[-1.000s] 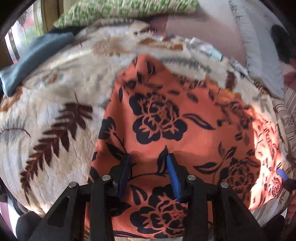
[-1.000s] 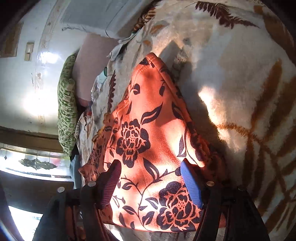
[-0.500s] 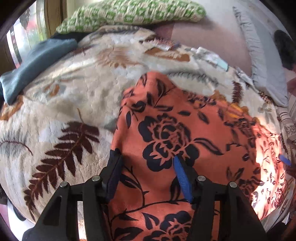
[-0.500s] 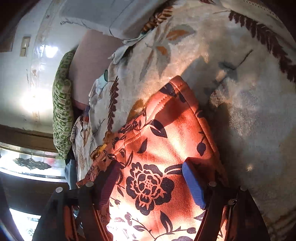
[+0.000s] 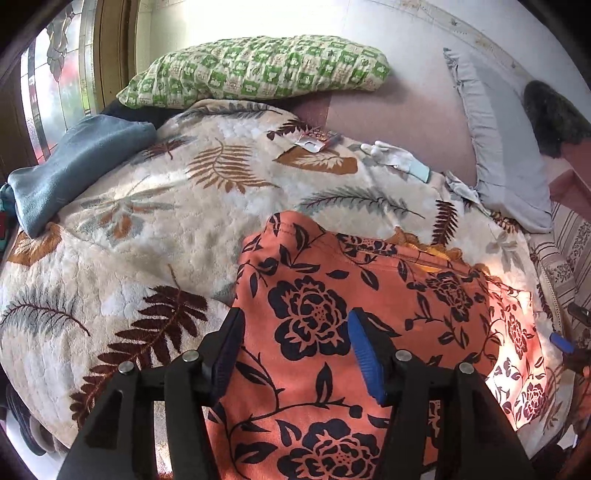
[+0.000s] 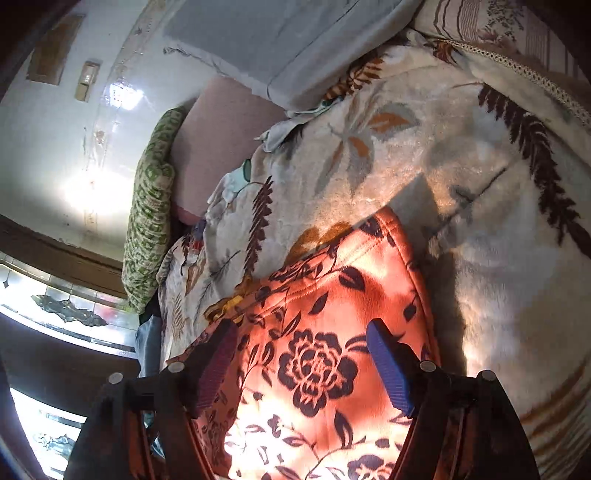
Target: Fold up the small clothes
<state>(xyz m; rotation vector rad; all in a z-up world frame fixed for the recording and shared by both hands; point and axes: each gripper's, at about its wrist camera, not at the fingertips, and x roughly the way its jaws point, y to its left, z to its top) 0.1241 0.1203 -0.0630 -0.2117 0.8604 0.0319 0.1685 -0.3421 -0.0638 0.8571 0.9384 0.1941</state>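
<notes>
Lying flat, orange floral garment (image 5: 325, 295), leaf-print blanket (image 5: 147, 221) bare around

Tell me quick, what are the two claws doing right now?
Left gripper: open, holding nothing, above the orange floral garment.
Right gripper: open, empty, over the same garment.

orange floral garment (image 5: 332, 295): 1 | pillows: 2 — green checked pillow (image 5: 258, 70), grey pillow (image 5: 506, 162) | fern-print blanket (image 5: 147, 229): 1

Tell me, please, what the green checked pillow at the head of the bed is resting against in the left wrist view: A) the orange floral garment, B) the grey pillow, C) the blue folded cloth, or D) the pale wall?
D: the green checked pillow lies along the pale wall, apart from the orange floral garment down on the blanket.
</notes>
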